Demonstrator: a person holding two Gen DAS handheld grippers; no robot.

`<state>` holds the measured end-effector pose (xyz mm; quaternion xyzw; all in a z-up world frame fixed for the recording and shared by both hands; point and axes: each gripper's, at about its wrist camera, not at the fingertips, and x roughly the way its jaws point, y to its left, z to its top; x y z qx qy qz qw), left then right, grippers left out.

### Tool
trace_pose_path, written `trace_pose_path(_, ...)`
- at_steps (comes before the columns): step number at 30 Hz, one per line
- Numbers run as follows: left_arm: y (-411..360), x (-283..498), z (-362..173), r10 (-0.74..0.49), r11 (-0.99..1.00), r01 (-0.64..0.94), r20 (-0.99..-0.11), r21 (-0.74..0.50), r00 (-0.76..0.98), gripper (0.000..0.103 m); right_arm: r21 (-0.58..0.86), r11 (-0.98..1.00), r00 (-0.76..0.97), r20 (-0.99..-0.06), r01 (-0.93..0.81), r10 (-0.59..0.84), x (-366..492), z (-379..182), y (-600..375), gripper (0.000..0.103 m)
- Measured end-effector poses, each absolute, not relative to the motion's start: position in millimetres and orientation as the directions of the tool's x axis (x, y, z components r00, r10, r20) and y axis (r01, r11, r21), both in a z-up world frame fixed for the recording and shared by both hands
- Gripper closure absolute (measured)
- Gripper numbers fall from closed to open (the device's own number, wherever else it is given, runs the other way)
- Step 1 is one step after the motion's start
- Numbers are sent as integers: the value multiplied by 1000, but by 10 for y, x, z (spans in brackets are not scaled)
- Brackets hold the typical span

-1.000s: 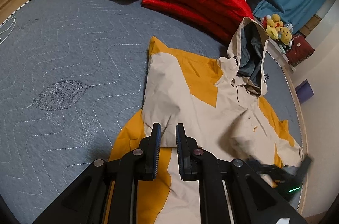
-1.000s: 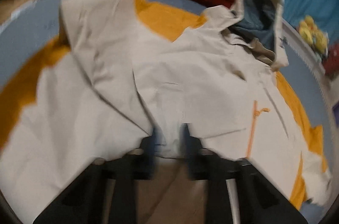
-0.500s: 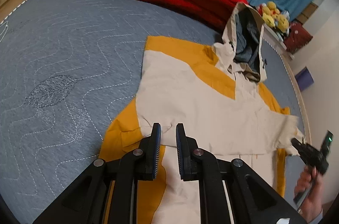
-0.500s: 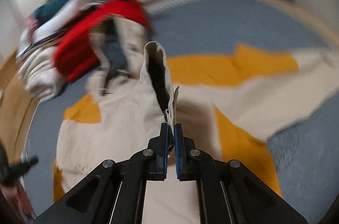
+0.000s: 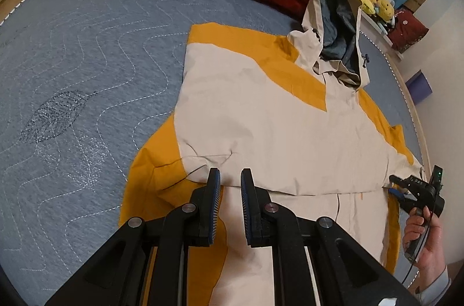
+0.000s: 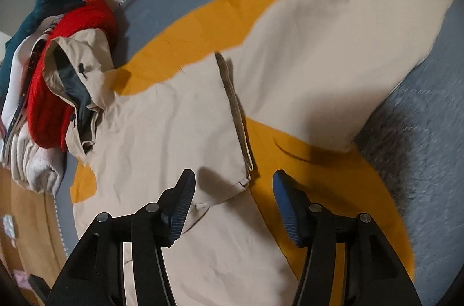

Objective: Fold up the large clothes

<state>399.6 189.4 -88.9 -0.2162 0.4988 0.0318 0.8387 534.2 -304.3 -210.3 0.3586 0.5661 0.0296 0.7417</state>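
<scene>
With one sleeve [image 5: 290,149] laid across its chest to narrow it, the jacket [image 5: 261,109] lies flat on the grey quilt [image 5: 72,59]; right gripper [image 6: 233,190] hovers wide open at the cuff [image 6: 245,181], left gripper [image 5: 230,184] slightly parted, empty, near the hem.

— From where is the scene viewed?
— Low over the jacket [image 5: 261,114] from behind the left gripper [image 5: 230,184], facing the hood [image 5: 336,25].
— And the right?
— Closer, sideways across it (hood [image 6: 78,80] shared), behind the right gripper [image 6: 233,184].
</scene>
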Motion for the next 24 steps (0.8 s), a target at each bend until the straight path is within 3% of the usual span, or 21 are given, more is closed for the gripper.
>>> trace_pose_path(2, 1905, 4003, -900, -161, 903, -275, -853, -330, 497, 90, 558, 754, 368, -820, 346, 438, 5352, -2092, -3010, 86)
trace_pose_path(3, 1911, 4004, -901, -160, 902, -277, -853, -330, 497, 90, 553, 760, 387, -820, 341, 422, 5342, -2049, -3015, 95)
trace_pose_path(8, 1931, 4018, -927, -157, 902, -282, -857, -327, 492, 90, 493, 798, 473, -827, 347, 305, 5279, -1691, -3098, 96)
trace_pose_path(12, 1929, 4018, -963, -162, 902, -282, -862, -326, 480, 90, 361, 833, 442, -882, 419, 160, 5251, -1655, -3168, 87)
trace_pose_path(15, 1915, 4026, -951, -163, 904, -276, -860, -327, 483, 90, 304, 863, 519, -853, 403, 58, 5222, -1449, -3157, 85)
trace_pose_path(18, 1906, 4020, -960, -164, 906, -272, -861, -325, 481, 90, 383, 889, 573, -799, 249, 183, 5296, -1370, -2998, 75)
trace_pose_path(20, 1904, 4022, -973, -165, 906, -273, -864, -324, 476, 90, 427, 888, 500, -814, 171, 295, 5382, -1542, -2875, 66)
trace_pose_path(22, 1914, 4023, -972, -159, 904, -282, -865, -321, 476, 90, 385, 907, 341, -887, 171, 312, 5447, -1886, -2793, 65)
trace_pose_path(24, 1931, 4014, -948, -159, 901, -286, -862, -326, 482, 90, 383, 910, 340, -887, 162, 312, 5414, -1945, -2819, 65)
